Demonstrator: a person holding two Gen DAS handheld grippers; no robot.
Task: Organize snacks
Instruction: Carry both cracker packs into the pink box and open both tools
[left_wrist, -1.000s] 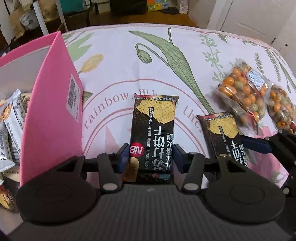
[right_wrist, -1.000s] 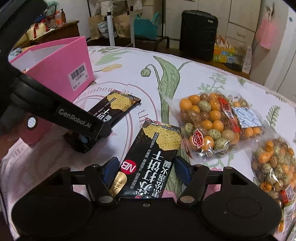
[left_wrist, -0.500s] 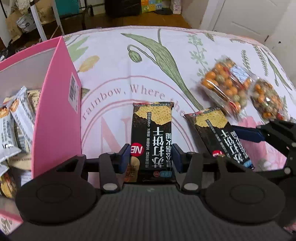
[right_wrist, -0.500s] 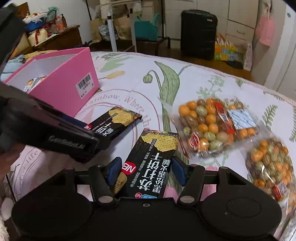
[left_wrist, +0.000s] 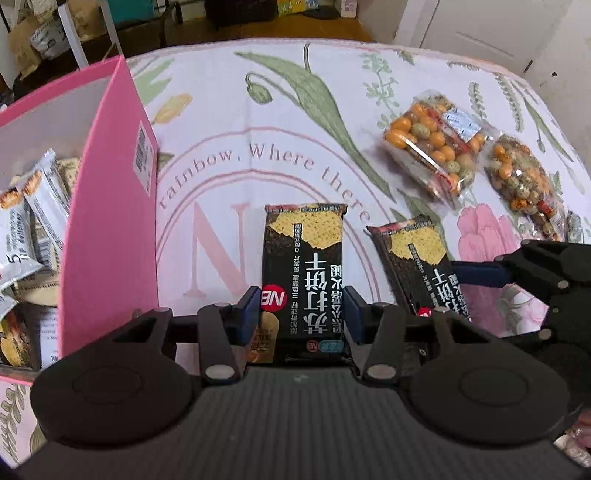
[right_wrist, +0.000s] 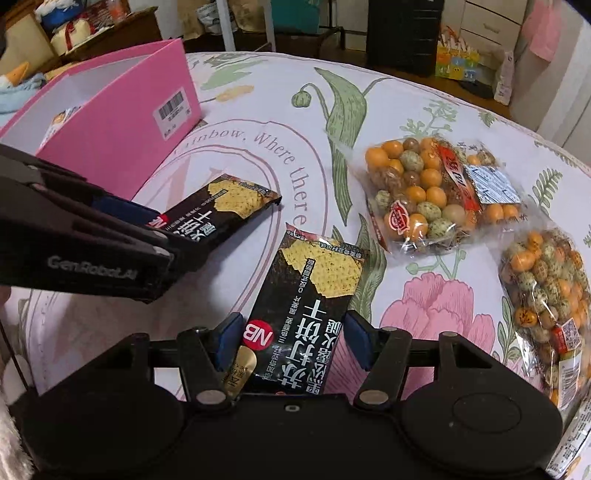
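**Mia:** Where is the snack?

**Sam:** The black cracker pack (left_wrist: 303, 273) is just beside the pink box (left_wrist: 107, 221), on its label side. The left gripper (left_wrist: 301, 314) has its jaws pulled in narrow and squeezes the pack's near end.

**Mia:** And the other one?

**Sam:** The second cracker pack (right_wrist: 310, 306) lies a bit farther from the box, flat on the flowery cloth (left_wrist: 258, 129). The right gripper (right_wrist: 291, 339) is around its near end. Its jaws have just been opening, and I can see cloth between one pad and the pack. So it is not squeezing it.

**Mia:** What could go wrong?

**Sam:** I think the first pack could hit the box's tall side and slip out, because only its end is pinched. The box already has white packs (left_wrist: 33, 206) inside, so it might land on top and stick up. The two grippers are close, so they could bump. The bag of round nuts (right_wrist: 436, 192) and the other nut bag (right_wrist: 546, 288) sit well away from the box.
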